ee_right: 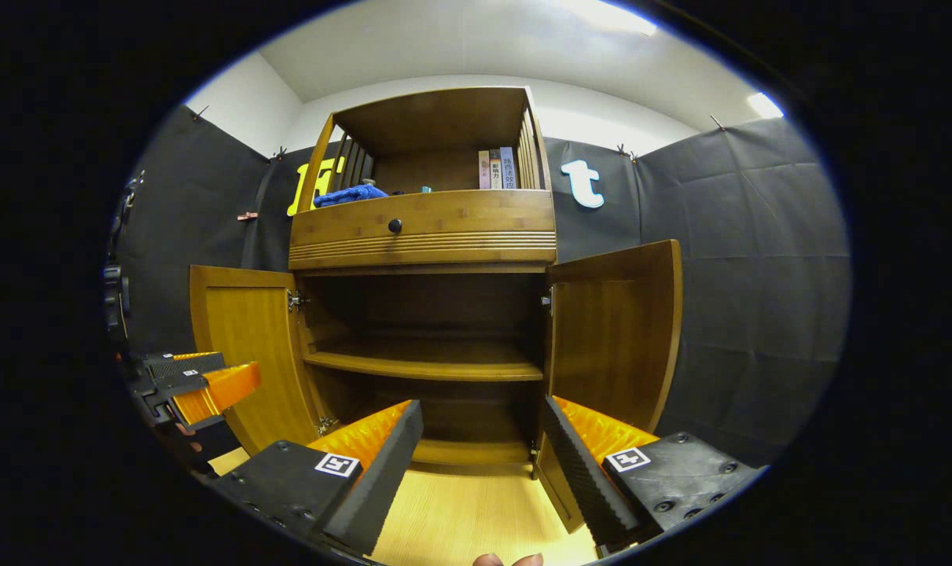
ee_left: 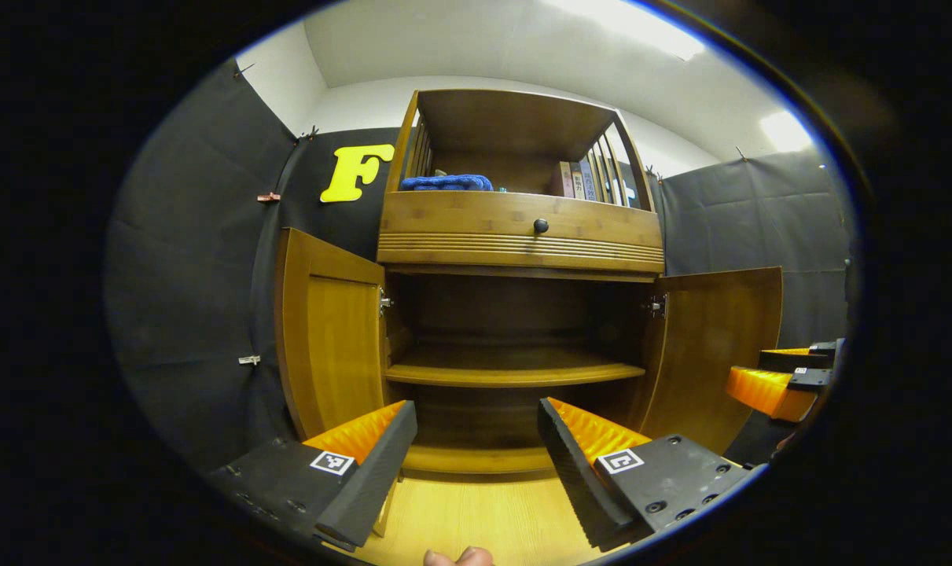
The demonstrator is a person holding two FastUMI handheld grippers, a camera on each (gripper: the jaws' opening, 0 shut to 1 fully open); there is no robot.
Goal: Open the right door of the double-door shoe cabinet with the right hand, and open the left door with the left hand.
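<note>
the shoe cabinet is seen straight ahead on the far side of both grippers, against the black booth wall, with an open top shelf, a drawer with a dark knob and a bare lower shelf. both doors are already swung fully out: the left door stands to the left of the opening, the right door to its right, each upright on its hinges. the left gripper is held wide apart, gripping nothing, nearer the left door; the right gripper is likewise spread wide and empty, nearer the right door. neither door is touched, so the task is judged complete and only withdrawal remains.
</note>
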